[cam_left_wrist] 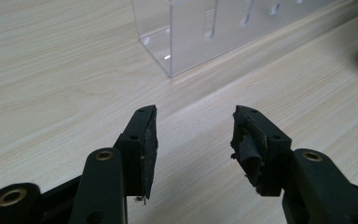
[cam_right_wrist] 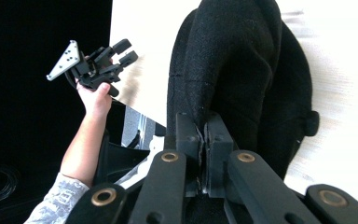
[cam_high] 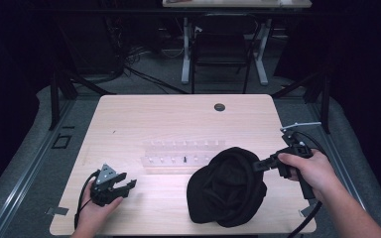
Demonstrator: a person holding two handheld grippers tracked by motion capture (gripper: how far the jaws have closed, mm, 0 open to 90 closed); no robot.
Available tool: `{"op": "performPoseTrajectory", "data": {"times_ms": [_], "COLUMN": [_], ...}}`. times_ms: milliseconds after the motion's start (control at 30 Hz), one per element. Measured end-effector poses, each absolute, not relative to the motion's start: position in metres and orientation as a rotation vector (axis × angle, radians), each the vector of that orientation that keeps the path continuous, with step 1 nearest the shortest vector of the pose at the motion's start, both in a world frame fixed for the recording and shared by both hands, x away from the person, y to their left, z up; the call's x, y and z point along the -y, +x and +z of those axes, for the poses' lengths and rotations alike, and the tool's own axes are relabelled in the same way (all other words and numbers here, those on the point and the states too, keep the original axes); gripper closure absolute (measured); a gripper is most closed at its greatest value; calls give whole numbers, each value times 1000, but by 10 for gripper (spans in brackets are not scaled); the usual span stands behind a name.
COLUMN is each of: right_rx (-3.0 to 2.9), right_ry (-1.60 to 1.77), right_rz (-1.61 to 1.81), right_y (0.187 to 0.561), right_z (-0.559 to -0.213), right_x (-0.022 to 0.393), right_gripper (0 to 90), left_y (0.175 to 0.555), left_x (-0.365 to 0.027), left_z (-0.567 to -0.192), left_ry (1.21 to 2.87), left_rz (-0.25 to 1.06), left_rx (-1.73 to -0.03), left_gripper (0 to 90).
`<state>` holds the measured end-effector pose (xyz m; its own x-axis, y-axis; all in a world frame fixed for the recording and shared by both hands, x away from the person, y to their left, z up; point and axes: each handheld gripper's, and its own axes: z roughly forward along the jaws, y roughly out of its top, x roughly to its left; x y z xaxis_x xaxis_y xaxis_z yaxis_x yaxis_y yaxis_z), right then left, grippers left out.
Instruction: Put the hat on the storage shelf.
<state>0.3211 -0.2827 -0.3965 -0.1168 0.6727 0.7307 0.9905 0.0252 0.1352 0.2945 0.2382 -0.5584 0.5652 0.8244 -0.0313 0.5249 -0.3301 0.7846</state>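
Cap of black fabric (cam_high: 226,187), soft and crumpled, lies near the front right corner of the worktop (cam_high: 149,119), its upper edge pinched by the right gripper (cam_high: 258,165). In the right gripper view the jaws are clenched on a fold of the black cloth, and the rest of the cap (cam_right_wrist: 242,70) hangs away from them over the pale wood. No brand, label or writing can be read on the cap or on either gripper.

Just behind the cap, toward the middle of the worktop, stands a clear acrylic rack (cam_high: 181,156) with rows of slots; one small dark piece sits in it. In the left gripper view its near corner (cam_left_wrist: 200,32) stands well apart from the jaws.

The left gripper (cam_high: 121,186) rests near the front left corner, jaws released with nothing between them and bare wood beneath.

The worktop is light wood grain with a round cable hole (cam_high: 220,107) near its back edge. Around it the room is dark, with a grey floor, cables, a black chair (cam_high: 222,52) and a second table behind.
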Motion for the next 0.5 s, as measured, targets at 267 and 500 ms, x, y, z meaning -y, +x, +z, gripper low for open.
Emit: {"op": "performPoseTrajectory", "data": {"times_ms": [267,500], "right_rx": [1829,1834], "right_ry": [-1648,-1640], "right_rz": [-968,-1005], "right_y": [319,318], "right_z": [-377,-363], "right_x": [282,282], "right_gripper": [879,878], "left_y": [294,294], "left_x": [-238,-238], "left_z": [-559,-559], "left_ry": [2013,2012], "left_rz": [486,486], "left_rx": [-1081,-1081], "left_gripper": [501,501]}}
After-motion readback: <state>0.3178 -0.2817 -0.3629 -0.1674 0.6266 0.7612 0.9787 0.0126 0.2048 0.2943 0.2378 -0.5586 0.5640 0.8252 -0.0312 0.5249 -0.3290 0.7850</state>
